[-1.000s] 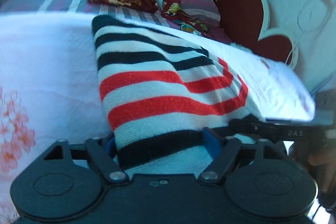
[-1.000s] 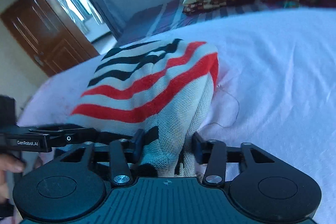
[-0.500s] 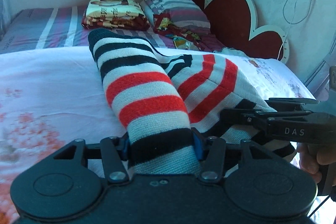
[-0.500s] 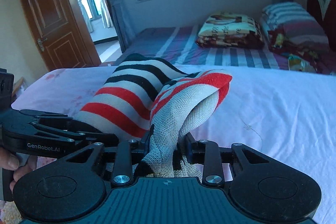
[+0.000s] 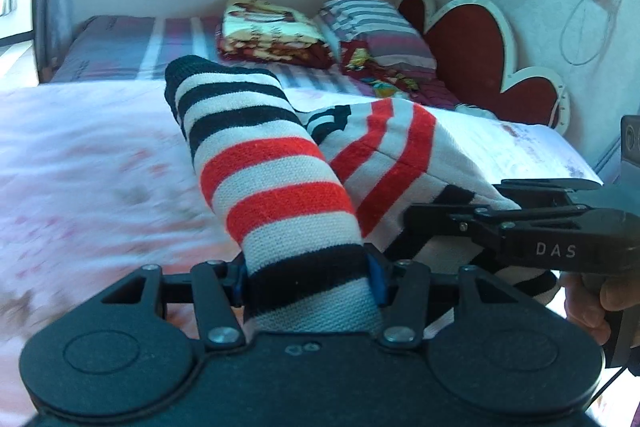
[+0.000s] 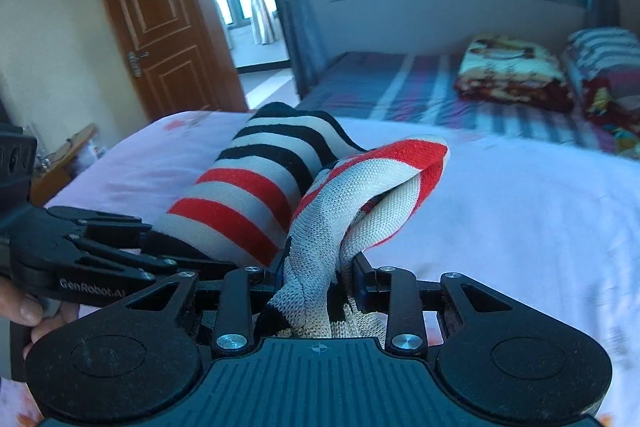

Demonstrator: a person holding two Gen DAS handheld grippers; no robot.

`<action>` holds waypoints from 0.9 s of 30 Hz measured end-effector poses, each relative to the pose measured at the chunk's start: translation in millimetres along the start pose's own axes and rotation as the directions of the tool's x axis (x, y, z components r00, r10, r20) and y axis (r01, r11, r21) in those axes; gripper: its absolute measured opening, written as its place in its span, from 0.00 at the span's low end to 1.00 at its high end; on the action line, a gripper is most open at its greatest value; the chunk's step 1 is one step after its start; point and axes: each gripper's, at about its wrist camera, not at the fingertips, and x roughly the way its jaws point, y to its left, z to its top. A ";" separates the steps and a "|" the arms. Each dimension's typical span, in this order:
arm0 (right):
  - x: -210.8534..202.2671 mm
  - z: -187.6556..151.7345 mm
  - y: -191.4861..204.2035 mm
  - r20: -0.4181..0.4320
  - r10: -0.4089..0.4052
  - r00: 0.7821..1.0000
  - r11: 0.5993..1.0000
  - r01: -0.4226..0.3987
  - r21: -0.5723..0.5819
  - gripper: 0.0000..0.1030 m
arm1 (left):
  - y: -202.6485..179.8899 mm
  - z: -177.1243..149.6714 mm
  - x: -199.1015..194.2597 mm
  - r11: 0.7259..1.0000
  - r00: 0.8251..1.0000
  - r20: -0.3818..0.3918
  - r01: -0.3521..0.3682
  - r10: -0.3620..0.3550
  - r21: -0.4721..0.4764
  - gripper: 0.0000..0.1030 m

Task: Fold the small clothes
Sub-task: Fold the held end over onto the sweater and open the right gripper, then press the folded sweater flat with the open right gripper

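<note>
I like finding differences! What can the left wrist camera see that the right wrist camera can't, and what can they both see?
Only the left wrist view shows the red heart-shaped headboard and the white cable on the wall. Only the right wrist view shows the brown door. Both show the striped garment lifted off the pink bedsheet, the left gripper and right gripper each clamped on it, and the folded blanket on the far bed.
</note>
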 end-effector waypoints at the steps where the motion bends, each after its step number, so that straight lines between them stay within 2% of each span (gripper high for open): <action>1: 9.5 -1.0 9.4 -0.008 0.014 1.000 1.000 -0.014 0.000 0.31 | 8.1 -3.0 -3.0 1.000 1.000 -0.005 -0.010 0.010 -0.003 0.50; 5: 49.2 -8.2 25.8 -0.048 0.077 0.996 0.996 -0.074 0.053 0.31 | 46.8 -17.7 -12.0 0.998 0.999 -0.033 -0.034 0.032 -0.061 0.50; 7: 69.5 -16.4 20.5 -0.068 0.070 0.995 0.994 -0.064 0.088 0.31 | 68.2 -27.7 -5.7 0.993 0.998 -0.063 -0.019 0.012 -0.112 0.52; 8: 78.8 -21.0 13.7 -0.081 0.049 0.995 0.993 -0.040 0.111 0.31 | 79.8 -35.1 -1.5 0.987 0.998 -0.063 -0.008 -0.002 -0.162 0.58; 9: 85.4 -27.6 5.5 -0.106 0.041 0.994 0.989 -0.025 0.146 0.34 | 90.0 -42.1 -0.1 0.979 0.999 -0.053 -0.006 -0.005 -0.205 0.71; 10: 92.2 -33.7 -8.4 -0.124 0.070 0.990 0.977 -0.043 0.207 0.39 | 96.9 -47.9 0.1 0.970 0.999 -0.037 -0.002 -0.007 -0.242 0.75; 12: 93.4 -38.3 -27.9 -0.111 0.129 0.985 0.956 -0.094 0.280 0.41 | 97.5 -52.2 -3.1 0.965 1.000 -0.010 0.003 -0.006 -0.262 0.80; 14: 85.4 -33.2 -32.0 -0.101 0.125 0.987 0.957 -0.093 0.274 0.45 | 93.8 -50.9 -12.5 0.971 1.000 0.006 -0.023 0.025 -0.237 0.80; 17: 50.9 -18.8 -37.9 0.020 0.045 0.999 0.972 -0.048 0.229 0.44 | 101.3 -50.5 -43.0 0.974 0.994 0.078 -0.054 0.073 -0.219 0.71; 18: 44.9 -13.7 -35.5 0.041 0.031 0.999 0.978 -0.039 0.205 0.42 | 104.0 -46.8 -48.2 0.974 0.991 0.097 -0.075 0.097 -0.213 0.62; 19: 46.8 -5.9 -35.0 0.042 0.038 0.998 0.982 -0.045 0.184 0.38 | 106.3 -42.2 -49.3 0.973 0.988 0.103 -0.092 0.116 -0.212 0.57; 21: 63.4 6.1 -29.2 -0.005 0.036 0.999 0.985 -0.035 0.168 0.38 | 113.8 -31.1 -41.0 0.967 0.988 0.086 -0.104 0.127 -0.231 0.55; 24: 87.3 9.8 -44.4 -0.041 0.035 0.999 0.967 -0.023 0.255 0.38 | 122.8 -26.0 -24.6 0.961 0.995 0.042 -0.073 0.087 -0.265 0.55; 27: 102.8 8.7 -60.7 -0.070 0.092 0.993 0.942 -0.064 0.329 0.37 | 132.0 -30.6 -16.1 0.947 0.997 0.022 -0.063 0.074 -0.314 0.57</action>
